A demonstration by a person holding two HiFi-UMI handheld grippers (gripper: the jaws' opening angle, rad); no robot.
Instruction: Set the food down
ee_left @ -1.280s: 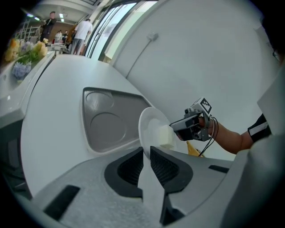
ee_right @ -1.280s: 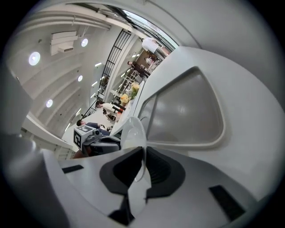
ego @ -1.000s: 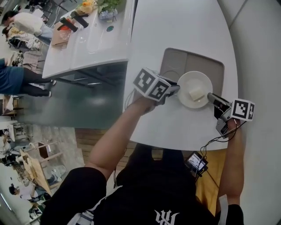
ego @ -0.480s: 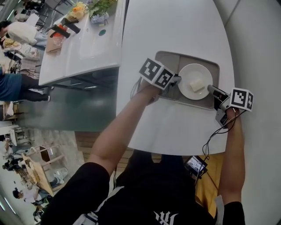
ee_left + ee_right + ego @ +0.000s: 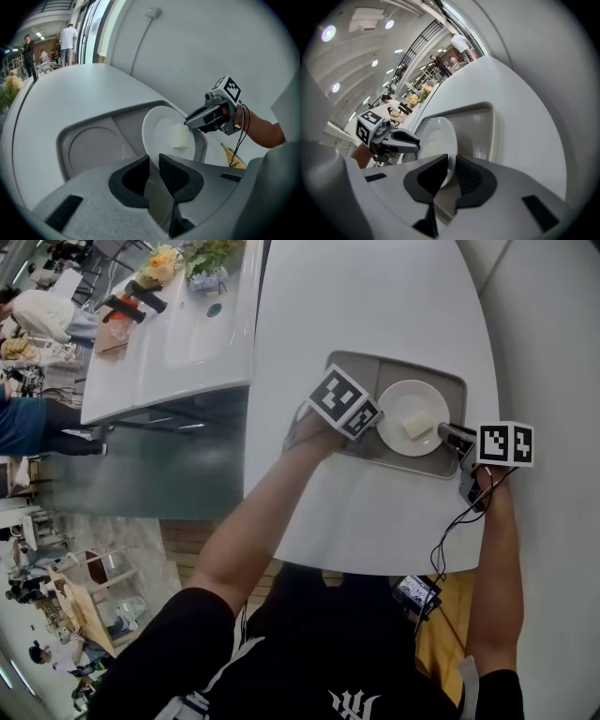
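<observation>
Looks like a canteen or food hall: long white curved tables, grey serving tray, flowers on the next table, people standing about, recessed ceiling lights, mezzanine railing.

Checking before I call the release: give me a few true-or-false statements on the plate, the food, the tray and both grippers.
1. The plate is over the grey tray. True.
2. The food is a dark round ball. False: it is a pale block.
3. The left gripper is clamped on the plate's rim. True.
4. The right gripper is well away from the plate. False: the rim stands between its jaws, which have just been opening, with a gap showing at one pad.
5. The tray's round recess holds a cup. False: it is bare.
</observation>
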